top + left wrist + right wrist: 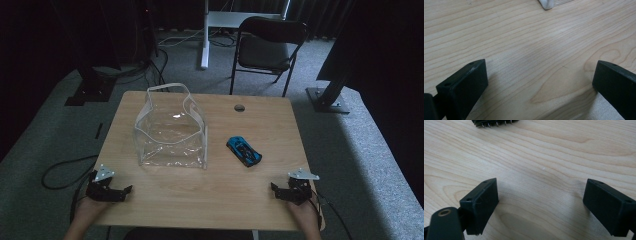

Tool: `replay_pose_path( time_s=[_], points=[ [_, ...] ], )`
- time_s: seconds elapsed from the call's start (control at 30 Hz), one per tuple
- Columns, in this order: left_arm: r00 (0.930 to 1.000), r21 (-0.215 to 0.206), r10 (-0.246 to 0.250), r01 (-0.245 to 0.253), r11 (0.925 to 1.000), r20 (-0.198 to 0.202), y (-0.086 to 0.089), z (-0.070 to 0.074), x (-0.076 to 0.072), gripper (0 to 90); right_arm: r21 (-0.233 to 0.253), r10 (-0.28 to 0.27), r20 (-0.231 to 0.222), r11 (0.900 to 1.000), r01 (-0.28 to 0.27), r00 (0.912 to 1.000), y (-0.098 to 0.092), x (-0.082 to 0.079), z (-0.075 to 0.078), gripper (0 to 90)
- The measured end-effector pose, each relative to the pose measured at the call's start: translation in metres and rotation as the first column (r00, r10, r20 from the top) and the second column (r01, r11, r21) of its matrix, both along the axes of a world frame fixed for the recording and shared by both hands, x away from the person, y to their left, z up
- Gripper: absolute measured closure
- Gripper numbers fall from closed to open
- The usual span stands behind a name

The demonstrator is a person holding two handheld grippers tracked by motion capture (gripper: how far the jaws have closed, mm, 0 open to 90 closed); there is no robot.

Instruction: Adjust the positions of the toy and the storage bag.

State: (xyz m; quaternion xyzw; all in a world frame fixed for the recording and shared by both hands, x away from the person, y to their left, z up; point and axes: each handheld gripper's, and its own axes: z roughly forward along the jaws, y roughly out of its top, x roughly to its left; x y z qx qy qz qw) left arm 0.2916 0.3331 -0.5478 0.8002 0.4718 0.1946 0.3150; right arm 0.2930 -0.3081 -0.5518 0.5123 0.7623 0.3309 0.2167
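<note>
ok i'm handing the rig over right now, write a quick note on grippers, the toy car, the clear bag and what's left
Left gripper: open, holding nothing, at the near left edge of the table.
Right gripper: open, holding nothing, at the near right edge.
Clear plastic bag: upright left of centre, mouth open, nothing visible inside.
Blue toy car: on the table to the bag's right, apart from it, untouched.
Done: nothing yet.
Left: probably the car goes into the bag; the right gripper is nearer the car, the left nearer the bag.

Clear plastic bag (171,132) standing open on the wooden table (200,200), blue toy car (243,150) near its right. Left gripper (124,192) and right gripper (278,190) at the near corners, jaws apart, holding nothing.
</note>
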Motion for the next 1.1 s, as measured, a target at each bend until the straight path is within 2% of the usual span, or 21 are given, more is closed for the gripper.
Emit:
replay_pose_path(
  time_s=[0.2, 0.37, 0.43, 0.5, 0.53, 0.7, 0.93, 1.03, 1.1],
  points=[
    [1.0, 0.0, 0.004, -0.004, 1.0, -0.001, 0.0, 0.0, 0.0, 0.4, -0.002, -0.005, -0.004, 1.0, 0.005, 1.0, 0.0, -0.001, 0.001, 12.5],
    [1.0, 0.001, 0.004, -0.004, 1.0, -0.001, 0.0, 0.0, 0.0, 0.5, -0.009, 0.018, -0.037, 1.0, -0.018, 0.9992, 0.004, -0.003, 0.004, 13.2],
    [1.0, 0.0, 0.004, -0.004, 1.0, -0.001, 0.0, 0.0, 0.0, 0.4, 0.01, 0.042, -0.04, 0.999, -0.042, 0.9983, 0.008, -0.003, 0.006, 13.6],
    [1.0, 0.0, 0.004, -0.004, 1.0, -0.001, 0.0, 0.0, 0.0, 0.5, 0.01, 0.042, -0.04, 0.999, -0.042, 0.9983, 0.008, -0.003, 0.006, 13.6],
    [1.0, 0.001, 0.002, -0.002, 1.0, -0.001, 0.0, 0.0, 0.0, 0.5, 0.046, 0.067, -0.051, 0.997, -0.065, 0.9965, 0.012, -0.001, 0.01, 13.5],
    [1.0, 0.001, 0.002, -0.002, 1.0, -0.001, 0.0, 0.0, 0.0, 0.5, 0.067, 0.105, -0.031, 0.992, -0.103, 0.9939, 0.021, 0.005, 0.022, 13.5],
    [1.0, 0.001, 0.002, -0.002, 1.0, -0.001, 0.0, 0.0, 0.0, 0.5, 0.069, 0.14, -0.012, 0.988, -0.139, 0.9901, 0.032, 0.018, 0.032, 13.5],
    [1.0, 0.001, 0.002, -0.002, 1.0, -0.002, 0.0, 0.0, 0.0, 0.5, 0.067, 0.153, 0.003, 0.986, -0.153, 0.9883, 0.04, 0.029, 0.037, 13.5],
    [1.0, 0.001, 0.002, -0.002, 1.0, -0.001, 0.0, 0.0, 0.0, 0.5, 0.086, 0.164, 0.009, 0.983, -0.164, 0.9865, 0.044, 0.035, 0.04, 13.5]
  ],
)
